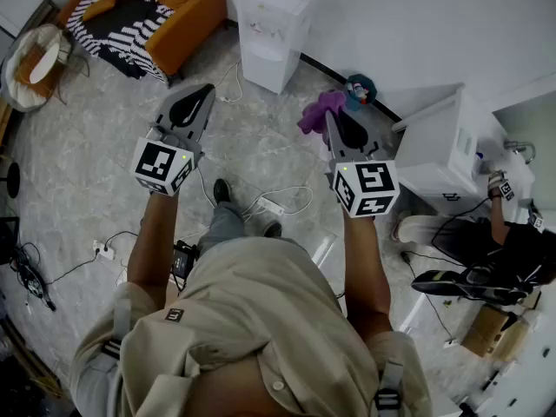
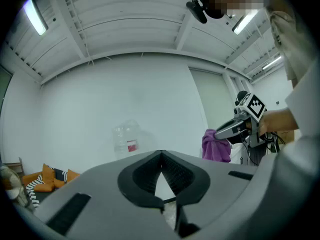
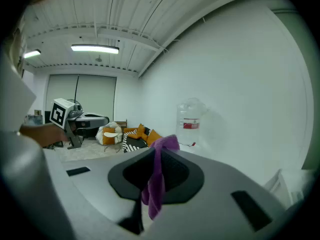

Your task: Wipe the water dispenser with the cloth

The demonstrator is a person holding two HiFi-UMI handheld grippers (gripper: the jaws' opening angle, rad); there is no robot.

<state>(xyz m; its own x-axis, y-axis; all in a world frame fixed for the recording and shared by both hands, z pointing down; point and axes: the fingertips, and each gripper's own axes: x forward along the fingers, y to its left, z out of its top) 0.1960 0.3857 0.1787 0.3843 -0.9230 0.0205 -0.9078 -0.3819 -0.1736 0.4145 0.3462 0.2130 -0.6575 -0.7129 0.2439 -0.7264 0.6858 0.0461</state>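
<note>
While no wiping has begun, the step in hand looks like the approach. At left, the left gripper is empty, its fingers closed together. Ahead and well apart, one white water dispenser stands against the wall. Right of it, one purple cloth hangs pinched in the right gripper. That makes two grippers. The next move probably calls for carrying the cloth forward onto the dispenser.

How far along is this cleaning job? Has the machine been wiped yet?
Done: the purple cloth is already clamped in the right gripper. In hand: the person stands well short of the water dispenser, facing it, with the left gripper shut on nothing. Left: closing the gap and all of the wiping, since the cloth is not touching the dispenser.
</note>
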